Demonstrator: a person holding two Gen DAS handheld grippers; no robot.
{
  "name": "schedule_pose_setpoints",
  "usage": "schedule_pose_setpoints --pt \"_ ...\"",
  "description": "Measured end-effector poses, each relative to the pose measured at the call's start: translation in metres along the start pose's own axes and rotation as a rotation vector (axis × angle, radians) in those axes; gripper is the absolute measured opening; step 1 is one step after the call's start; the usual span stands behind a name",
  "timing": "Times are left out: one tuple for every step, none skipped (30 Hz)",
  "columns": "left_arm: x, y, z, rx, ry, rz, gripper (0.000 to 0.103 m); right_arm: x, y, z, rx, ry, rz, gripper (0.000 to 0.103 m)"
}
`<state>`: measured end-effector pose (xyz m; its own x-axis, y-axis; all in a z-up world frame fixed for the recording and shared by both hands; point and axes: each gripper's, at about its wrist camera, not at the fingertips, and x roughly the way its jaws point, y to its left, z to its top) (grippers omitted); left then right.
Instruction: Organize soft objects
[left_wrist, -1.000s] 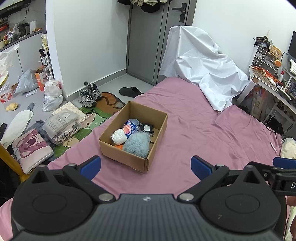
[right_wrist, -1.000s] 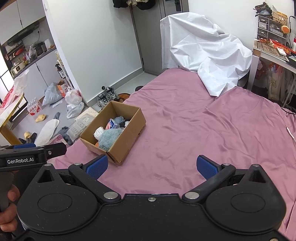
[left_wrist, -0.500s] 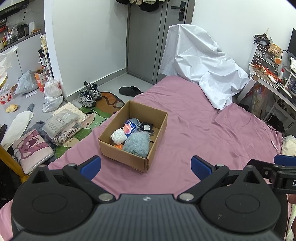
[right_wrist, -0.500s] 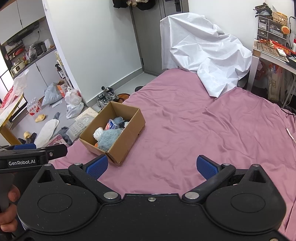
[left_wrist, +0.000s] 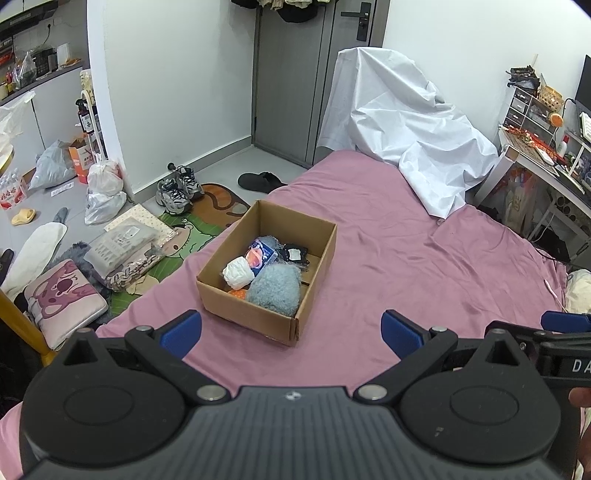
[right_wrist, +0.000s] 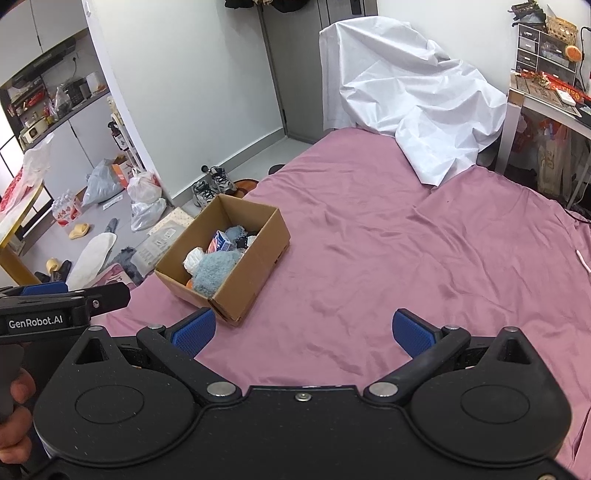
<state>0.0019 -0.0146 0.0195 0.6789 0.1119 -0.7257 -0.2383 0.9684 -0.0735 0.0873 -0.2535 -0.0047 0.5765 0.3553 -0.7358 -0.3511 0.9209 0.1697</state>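
While both grippers hover above a bed covered in a pink sheet (left_wrist: 406, 258), an open cardboard box (left_wrist: 258, 314) sits on that sheet near its left edge, and everything else is placed here in relation to it. The left gripper (left_wrist: 291, 332) hangs on the near side of the box, its blue-padded jaws spread wide and holding nothing. The right gripper (right_wrist: 303, 332) floats near and to the right of the box, above bare sheet, its jaws likewise released and empty.

Inside the box lie the soft objects: a fluffy blue-grey bundle (left_wrist: 273, 290) against the near wall, a crumpled white bundle (left_wrist: 238, 271) just left of it, a small blue and orange packet (left_wrist: 260, 254) behind those, and a dark item with a white label (left_wrist: 293, 254) toward the far right corner. A bit of orange (left_wrist: 236, 294) peeks out under the white bundle; what it is cannot be told.

Beyond the box, at the far end of the bed, a white sheet (left_wrist: 399, 125) drapes over a tall shape. Left of the box, on the floor, are a pair of grey sneakers (left_wrist: 179, 188), a green cartoon rug (left_wrist: 192, 229), a pink cushion (left_wrist: 62, 299) and white plastic bags (left_wrist: 105, 194). Far right of the box stands a cluttered desk (left_wrist: 535, 155).
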Motion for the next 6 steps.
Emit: schedule_pose_setpoints --pt "0.0013 0.0004 0.0001 0.001 0.0 -0.001 0.103 0.0006 -0.0003 0.0005 0.0 0.0 0.0 0.103" --pt "0.0027 0.0013 0.0004 0.002 0.001 -0.001 0.103 0.0013 -0.0002 0.0006 -0.001 0.0 -0.001 0.103" --pt "0.0046 0.0019 0.0011 0.003 0.003 -0.001 0.103 0.0003 -0.0007 0.0002 -0.001 0.0 -0.001 0.103" --pt "0.006 0.0023 0.0016 0.004 0.004 -0.002 0.103 0.002 -0.0007 0.0005 0.0 0.003 -0.002 0.103" --pt "0.0079 0.0029 0.0022 0.005 0.007 -0.005 0.103 0.0036 -0.0004 0.0005 0.002 0.004 -0.004 0.103" --pt "0.0099 0.0036 0.0027 0.006 0.012 -0.01 0.103 0.0058 -0.0004 0.0009 0.005 0.007 -0.005 0.103"
